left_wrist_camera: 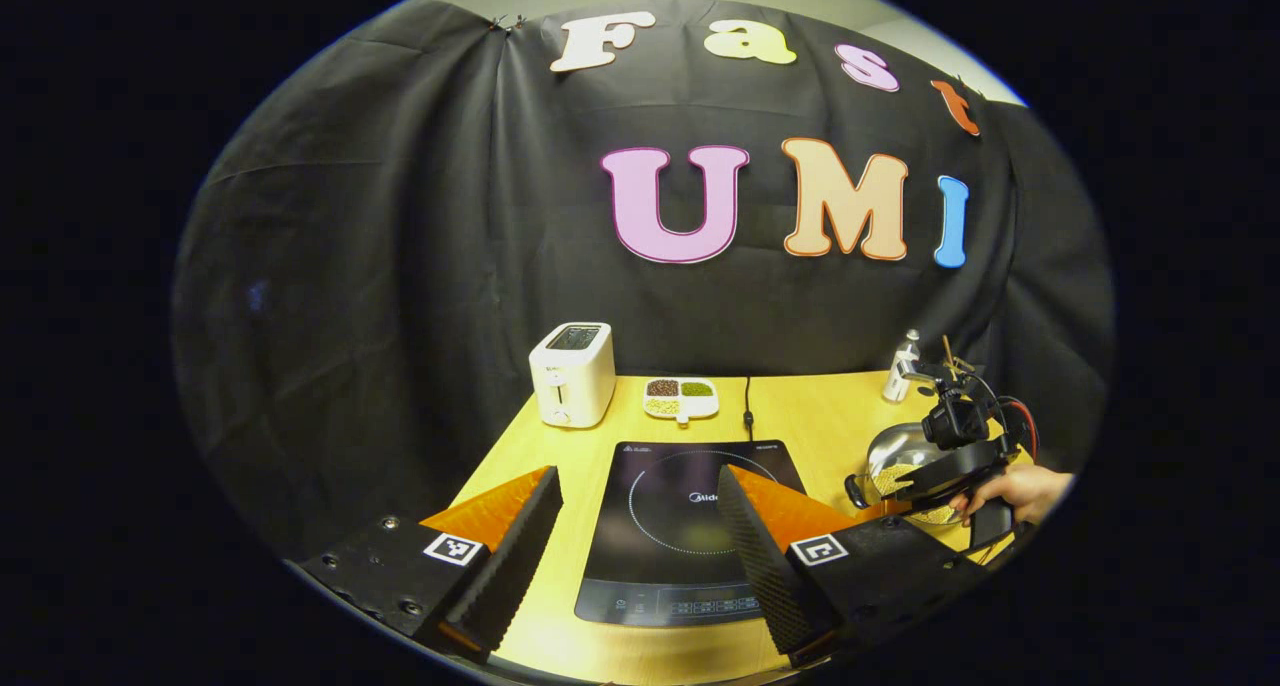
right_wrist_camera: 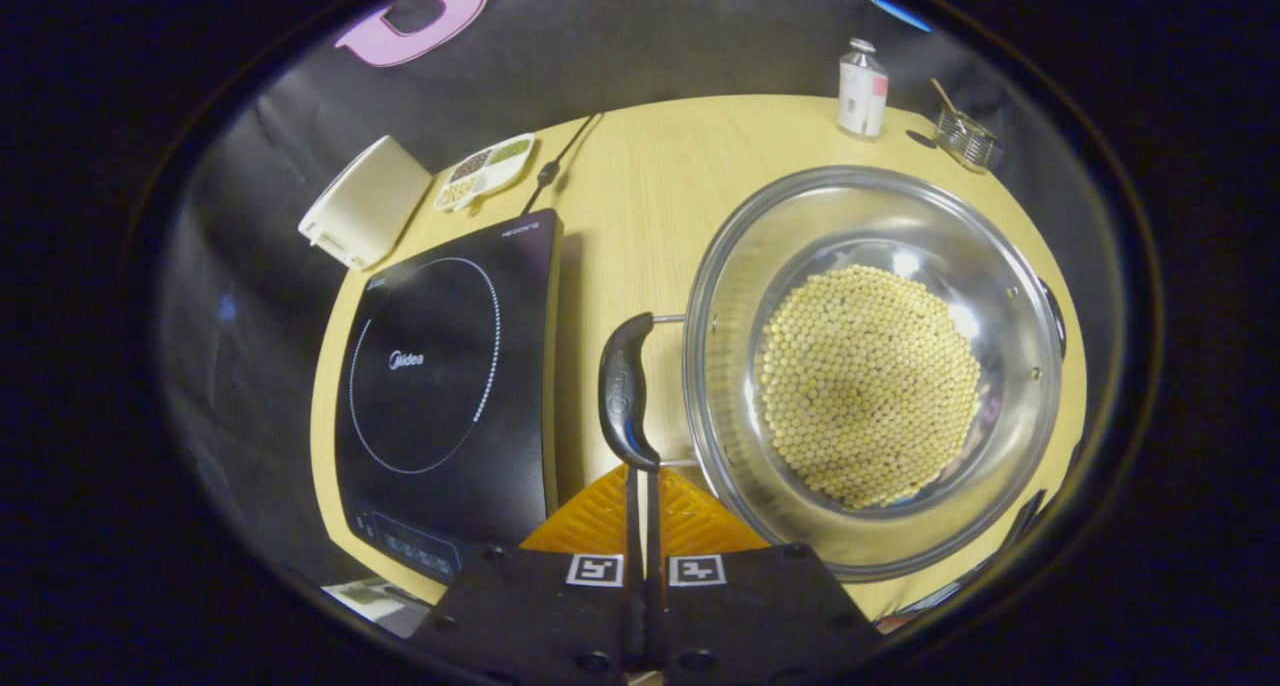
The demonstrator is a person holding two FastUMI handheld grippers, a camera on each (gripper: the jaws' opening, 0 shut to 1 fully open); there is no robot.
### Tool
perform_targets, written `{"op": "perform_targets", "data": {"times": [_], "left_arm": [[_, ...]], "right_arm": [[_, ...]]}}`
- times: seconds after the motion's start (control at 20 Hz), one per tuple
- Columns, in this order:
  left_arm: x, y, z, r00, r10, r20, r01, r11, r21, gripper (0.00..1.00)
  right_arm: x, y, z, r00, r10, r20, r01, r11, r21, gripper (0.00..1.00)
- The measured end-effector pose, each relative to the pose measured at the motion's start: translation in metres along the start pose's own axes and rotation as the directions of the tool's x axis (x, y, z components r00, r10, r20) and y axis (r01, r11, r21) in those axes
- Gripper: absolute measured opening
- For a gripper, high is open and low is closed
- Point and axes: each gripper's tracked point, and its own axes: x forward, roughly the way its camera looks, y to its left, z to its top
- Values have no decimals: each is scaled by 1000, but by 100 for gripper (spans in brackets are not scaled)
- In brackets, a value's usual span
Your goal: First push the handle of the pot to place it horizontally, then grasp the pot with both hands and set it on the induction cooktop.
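Observation:
A steel pot [right_wrist_camera: 870, 366] holding yellow beans stands on the wooden table [right_wrist_camera: 640, 186], to the right of the black induction cooktop [right_wrist_camera: 440, 386]. Its black side handle [right_wrist_camera: 625, 391] faces my right gripper [right_wrist_camera: 640, 481]. That gripper is shut with nothing between its fingers, and its tips sit at the near end of the handle. A second handle [right_wrist_camera: 1055, 316] shows at the pot's far rim. My left gripper [left_wrist_camera: 638, 476] is open above the front of the cooktop [left_wrist_camera: 690, 556]. In the left gripper view the pot [left_wrist_camera: 895, 446] is at the right, with a hand [left_wrist_camera: 1015, 491] over it.
A white toaster [left_wrist_camera: 572, 373] and a divided dish of beans [left_wrist_camera: 681, 398] stand behind the cooktop, whose cord [left_wrist_camera: 747, 406] runs to the back. A small bottle [right_wrist_camera: 862, 88] and a wire holder [right_wrist_camera: 965, 136] stand behind the pot. The table's edge lies just right of the pot.

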Motion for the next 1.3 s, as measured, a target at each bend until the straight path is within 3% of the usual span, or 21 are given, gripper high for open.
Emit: {"op": "perform_targets", "data": {"times": [0.35, 0.4, 0.45, 0.55, 0.7, 0.85, 1.1, 1.3], "left_arm": [[19, -51, 7, 996, -84, -34, 85, 996, 27, 96], [23, -61, 7, 995, -96, -40, 97, 995, 29, 96], [26, -72, 7, 993, -108, -50, 109, 994, 27, 96], [31, -96, 6, 990, -126, -65, 128, 992, 21, 96], [43, -130, 4, 987, -131, -91, 131, 991, -5, 96], [57, -170, -12, 975, -158, -153, 151, 987, -59, 96], [82, -221, -38, 946, -191, -263, 169, 980, -104, 96], [107, -247, -64, 906, -213, -365, 174, 975, -138, 96]], "right_arm": [[-63, -26, 5, 994, 93, 53, -95, 995, 32, 0], [-72, -36, 8, 993, 99, 64, -102, 994, 41, 20], [-79, -49, 9, 993, 96, 70, -99, 994, 47, 18], [-97, -75, 16, 991, 105, 81, -111, 992, 65, 26], [-112, -122, 40, 990, 89, 107, -98, 992, 81, 75], [-119, -177, 69, 989, 47, 139, -62, 993, 100, 99], [-108, -257, 104, 991, -16, 137, -5, 988, 154, 100], [-79, -303, 105, 997, -16, 71, 4, 985, 171, 100]]}}
